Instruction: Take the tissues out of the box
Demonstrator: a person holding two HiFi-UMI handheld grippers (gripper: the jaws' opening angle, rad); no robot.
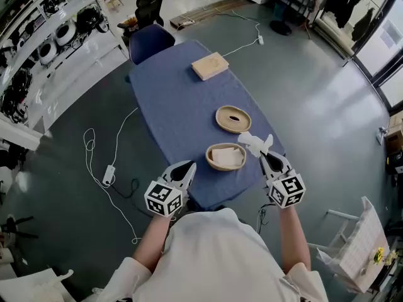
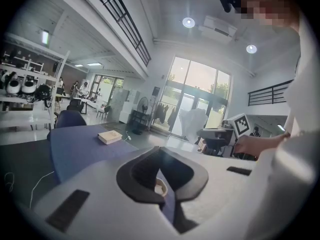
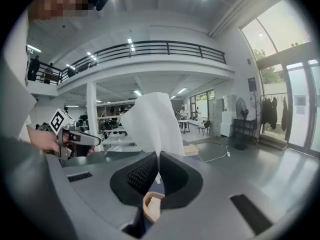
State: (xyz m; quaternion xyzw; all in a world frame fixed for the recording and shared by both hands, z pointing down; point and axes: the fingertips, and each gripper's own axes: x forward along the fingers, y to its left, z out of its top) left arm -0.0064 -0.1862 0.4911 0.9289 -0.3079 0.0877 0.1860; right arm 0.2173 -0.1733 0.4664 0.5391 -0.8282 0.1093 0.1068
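Observation:
A round wooden tissue box [image 1: 226, 156] stands open near the table's front edge, with white folded tissues inside. Its oval wooden lid with a slot [image 1: 233, 119] lies just behind it. My right gripper [image 1: 264, 156] is to the right of the box, shut on a white tissue [image 1: 255, 143] that hangs in the air above the table. In the right gripper view the tissue [image 3: 152, 124] stands up out of the shut gripper [image 3: 157, 156], and the box [image 3: 152, 206] shows below. My left gripper [image 1: 188, 167] hovers left of the box with its jaws together and nothing between them [image 2: 159, 151].
The blue table [image 1: 170, 106] runs away from me, with a flat wooden box [image 1: 210, 65] at its far end and a dark chair [image 1: 150, 41] behind that. A white cable [image 1: 101, 150] trails over the grey floor on the left.

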